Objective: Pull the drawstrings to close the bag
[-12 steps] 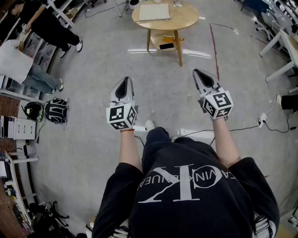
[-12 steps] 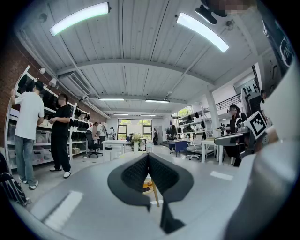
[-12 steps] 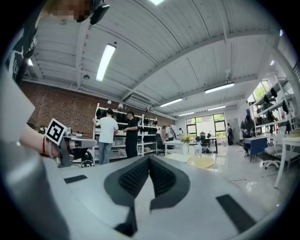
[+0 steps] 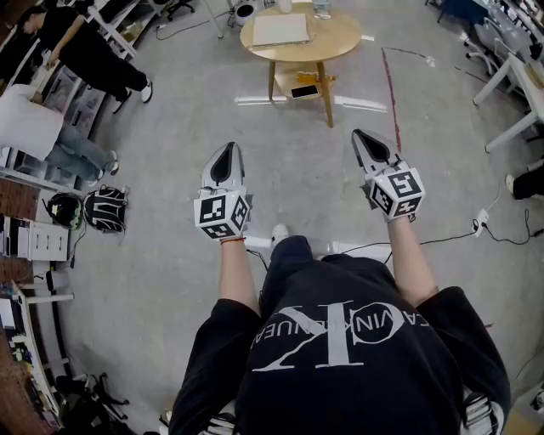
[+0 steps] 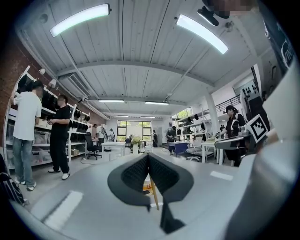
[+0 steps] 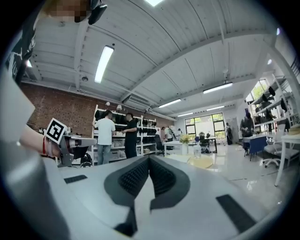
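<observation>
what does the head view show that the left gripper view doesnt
Only the head view: the wearer's black shirt and the round table's top. Only the left gripper view: the ceiling lights and the far windows. Both: the left gripper, shut with nothing in it, and the person in black standing by the shelves.

The only thing I can take for the bag is a pale, flat, rectangular cloth piece (image 4: pixel 282 26). It lies on the left half of a round light-wood table (image 4: pixel 340 39), at the far end of my head view. It lies spread flat, not bunched up. It is too small for me to make out its drawstrings or its mouth.
</observation>
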The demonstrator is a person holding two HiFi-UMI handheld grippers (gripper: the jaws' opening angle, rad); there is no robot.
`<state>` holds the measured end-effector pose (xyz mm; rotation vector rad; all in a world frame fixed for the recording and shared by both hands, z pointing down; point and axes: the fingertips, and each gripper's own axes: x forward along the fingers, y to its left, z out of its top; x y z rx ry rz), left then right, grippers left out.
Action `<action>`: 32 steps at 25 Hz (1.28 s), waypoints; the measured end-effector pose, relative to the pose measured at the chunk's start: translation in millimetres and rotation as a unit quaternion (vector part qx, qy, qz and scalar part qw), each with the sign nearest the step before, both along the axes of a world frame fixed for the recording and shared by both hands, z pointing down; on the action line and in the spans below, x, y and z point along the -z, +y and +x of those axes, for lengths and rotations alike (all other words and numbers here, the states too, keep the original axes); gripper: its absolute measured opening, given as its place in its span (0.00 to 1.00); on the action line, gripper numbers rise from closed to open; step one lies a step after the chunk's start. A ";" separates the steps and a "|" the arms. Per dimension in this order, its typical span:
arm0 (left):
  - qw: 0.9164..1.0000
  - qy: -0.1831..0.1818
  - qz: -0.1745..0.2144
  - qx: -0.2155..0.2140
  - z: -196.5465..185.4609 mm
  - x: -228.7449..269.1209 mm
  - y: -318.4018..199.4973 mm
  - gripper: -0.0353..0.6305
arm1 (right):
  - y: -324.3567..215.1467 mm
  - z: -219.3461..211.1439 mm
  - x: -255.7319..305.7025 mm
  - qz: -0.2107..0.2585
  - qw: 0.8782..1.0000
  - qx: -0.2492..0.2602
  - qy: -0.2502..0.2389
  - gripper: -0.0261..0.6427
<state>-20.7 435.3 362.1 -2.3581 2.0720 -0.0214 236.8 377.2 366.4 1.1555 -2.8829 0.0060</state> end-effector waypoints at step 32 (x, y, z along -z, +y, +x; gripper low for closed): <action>0.998 0.041 -0.027 -0.048 -88.2 -19.3 -234.7 0.28 | -204.6 -56.6 -19.0 -0.063 0.997 -0.053 -0.012 0.28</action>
